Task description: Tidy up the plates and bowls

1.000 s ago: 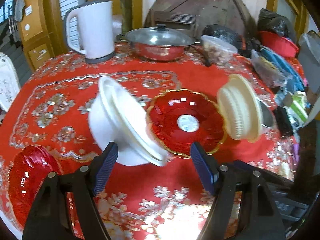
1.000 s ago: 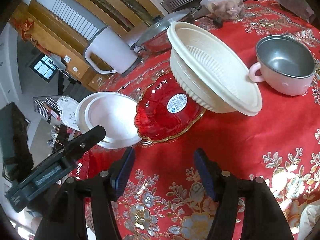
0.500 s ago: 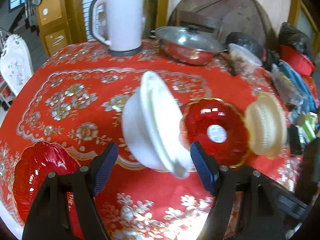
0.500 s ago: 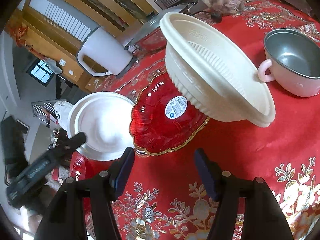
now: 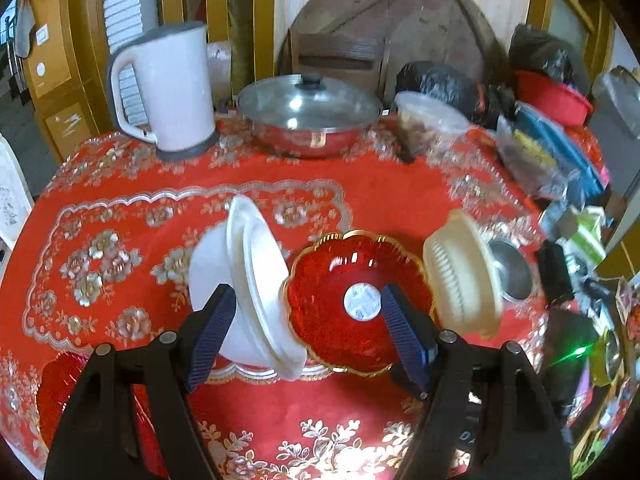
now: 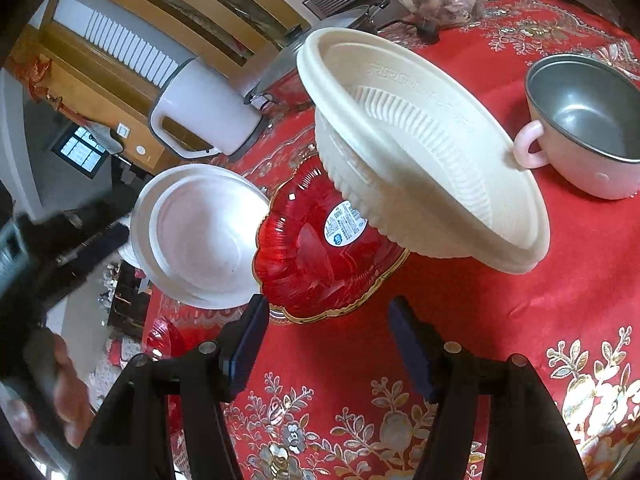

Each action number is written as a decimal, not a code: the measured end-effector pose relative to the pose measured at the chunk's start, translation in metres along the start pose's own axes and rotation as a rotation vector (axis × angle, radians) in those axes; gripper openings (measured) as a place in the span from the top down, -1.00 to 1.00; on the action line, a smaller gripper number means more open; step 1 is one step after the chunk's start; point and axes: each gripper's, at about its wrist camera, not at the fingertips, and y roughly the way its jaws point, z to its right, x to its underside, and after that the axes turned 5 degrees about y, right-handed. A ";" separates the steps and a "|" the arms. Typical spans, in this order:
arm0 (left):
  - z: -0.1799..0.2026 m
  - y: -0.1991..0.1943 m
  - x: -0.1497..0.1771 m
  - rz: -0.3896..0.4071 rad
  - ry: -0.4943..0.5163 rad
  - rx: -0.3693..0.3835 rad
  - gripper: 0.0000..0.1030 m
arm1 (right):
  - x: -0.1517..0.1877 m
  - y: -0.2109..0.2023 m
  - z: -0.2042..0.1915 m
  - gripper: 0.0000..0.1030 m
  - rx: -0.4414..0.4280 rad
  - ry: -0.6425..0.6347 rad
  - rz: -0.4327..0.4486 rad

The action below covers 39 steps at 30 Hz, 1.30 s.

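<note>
A red glass plate (image 5: 340, 280) with a gold rim lies mid-table, a round sticker in its centre. A white bowl (image 5: 244, 276) leans tilted on its left edge, and a cream ribbed bowl (image 5: 460, 276) leans on its right edge. My left gripper (image 5: 308, 332) is open, just short of the plate, holding nothing. From the right wrist view the cream bowl (image 6: 420, 160) overlaps the red plate (image 6: 312, 264), with the white bowl (image 6: 196, 232) beyond. My right gripper (image 6: 328, 340) is open at the plate's near rim. A second red plate (image 5: 60, 384) sits at the table's near-left edge.
A pink-handled steel bowl (image 6: 580, 120) stands right of the cream bowl. At the back are a white kettle (image 5: 172, 88), a lidded steel pot (image 5: 308, 116) and a plastic food tub (image 5: 428, 116). Bags and clutter (image 5: 560, 168) crowd the right side. A hand (image 6: 60, 400) holds the left gripper.
The left wrist view swung left, then back to centre on the red plate, and sits higher. The right gripper came closer to the plate. The bowls still lean on the plate.
</note>
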 end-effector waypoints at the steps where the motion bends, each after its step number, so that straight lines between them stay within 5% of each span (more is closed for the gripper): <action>1: -0.002 -0.004 -0.003 0.015 0.004 -0.001 -0.45 | -0.001 0.000 0.000 -0.26 -0.003 0.003 0.001; 7: 0.005 -0.002 -0.020 0.022 0.036 0.017 -0.46 | -0.006 0.005 0.004 -0.26 -0.016 0.024 -0.001; 13: 0.018 0.064 -0.031 -0.134 0.033 0.044 -0.45 | -0.010 0.011 0.006 -0.27 -0.009 0.031 0.007; 16: 0.019 0.090 -0.033 -0.164 0.025 0.016 -0.45 | -0.012 0.014 0.007 -0.27 -0.008 0.034 -0.001; 22: 0.009 0.130 -0.037 -0.218 -0.052 0.088 -0.45 | -0.014 0.018 0.009 -0.27 -0.009 0.045 0.004; 27: 0.016 0.158 -0.035 -0.290 -0.002 0.094 -0.43 | -0.014 0.021 0.011 -0.27 -0.021 0.043 -0.005; 32: 0.021 0.166 -0.032 -0.314 0.082 0.048 0.14 | -0.015 0.025 0.012 -0.27 -0.024 0.044 -0.008; 39: 0.022 0.171 -0.035 -0.327 0.145 0.029 0.43 | -0.014 0.022 0.012 -0.26 -0.018 0.044 0.000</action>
